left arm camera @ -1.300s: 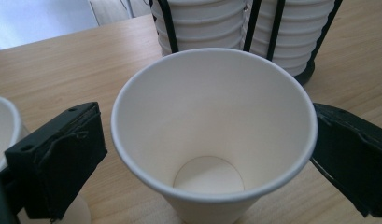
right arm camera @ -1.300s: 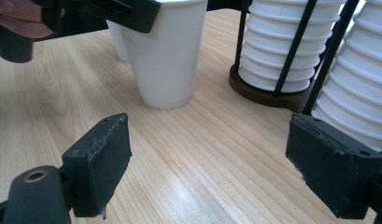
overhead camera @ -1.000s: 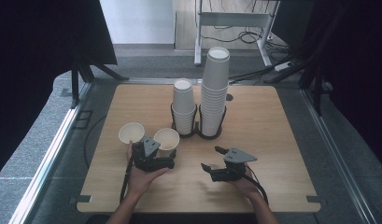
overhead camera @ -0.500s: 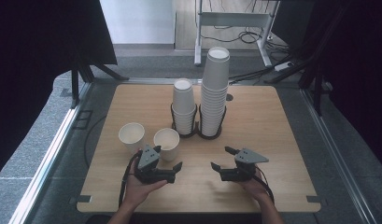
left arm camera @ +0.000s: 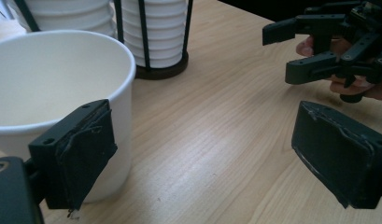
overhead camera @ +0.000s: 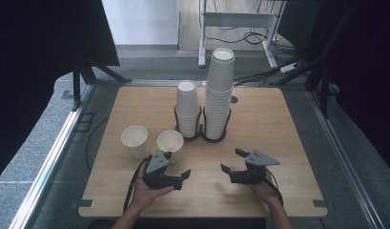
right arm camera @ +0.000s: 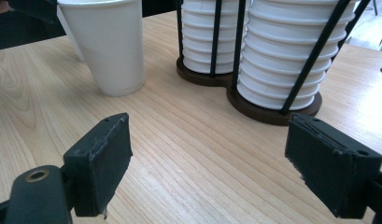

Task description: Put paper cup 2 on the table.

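There are two loose paper cups on the table: one cup (overhead camera: 170,144) stands just beside the left gripper's fingers (left arm camera: 79,154), at their outer side and not between them, and the second cup (overhead camera: 135,140) stands a little farther from these fingers, on the far side of the first. There are two stacks of cups, a short stack (overhead camera: 188,109) and a tall stack (overhead camera: 219,93), both ahead of the fingers (right arm camera: 102,161) of the right gripper. How many cups each stack has, I cannot tell. There is one black double holder (overhead camera: 202,136) with two rings, one ring for each stack. There are two grippers, the left gripper (overhead camera: 178,179) and the right gripper (overhead camera: 232,161), and two hands. There is one table (overhead camera: 278,114).
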A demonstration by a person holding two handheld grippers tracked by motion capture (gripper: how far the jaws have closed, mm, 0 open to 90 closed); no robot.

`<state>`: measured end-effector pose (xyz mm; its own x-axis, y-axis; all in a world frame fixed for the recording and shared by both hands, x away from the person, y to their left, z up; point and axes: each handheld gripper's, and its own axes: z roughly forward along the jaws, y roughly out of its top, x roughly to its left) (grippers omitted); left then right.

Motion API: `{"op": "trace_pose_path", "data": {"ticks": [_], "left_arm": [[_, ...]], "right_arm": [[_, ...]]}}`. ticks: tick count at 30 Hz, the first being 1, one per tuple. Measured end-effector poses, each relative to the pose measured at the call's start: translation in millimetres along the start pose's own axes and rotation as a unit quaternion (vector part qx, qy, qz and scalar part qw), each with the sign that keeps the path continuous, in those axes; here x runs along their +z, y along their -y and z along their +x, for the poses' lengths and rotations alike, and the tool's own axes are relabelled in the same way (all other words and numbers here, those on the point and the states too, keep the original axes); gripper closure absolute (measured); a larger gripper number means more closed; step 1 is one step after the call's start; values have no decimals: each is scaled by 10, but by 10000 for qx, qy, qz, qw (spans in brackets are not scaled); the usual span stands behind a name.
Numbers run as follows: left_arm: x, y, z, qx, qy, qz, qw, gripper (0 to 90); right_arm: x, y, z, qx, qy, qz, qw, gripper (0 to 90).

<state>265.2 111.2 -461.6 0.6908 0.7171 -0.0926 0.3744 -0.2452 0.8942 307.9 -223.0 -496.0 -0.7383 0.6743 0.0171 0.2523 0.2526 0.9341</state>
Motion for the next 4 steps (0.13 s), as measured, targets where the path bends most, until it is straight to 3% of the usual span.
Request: {"op": "trace_pose_path", "data": {"ticks": [4], "left_arm": [[-17, -10, 21, 5, -16, -13, 10000, 61]], "right_arm": [[-19, 3, -14, 4, 24, -6, 10000, 149]]}}
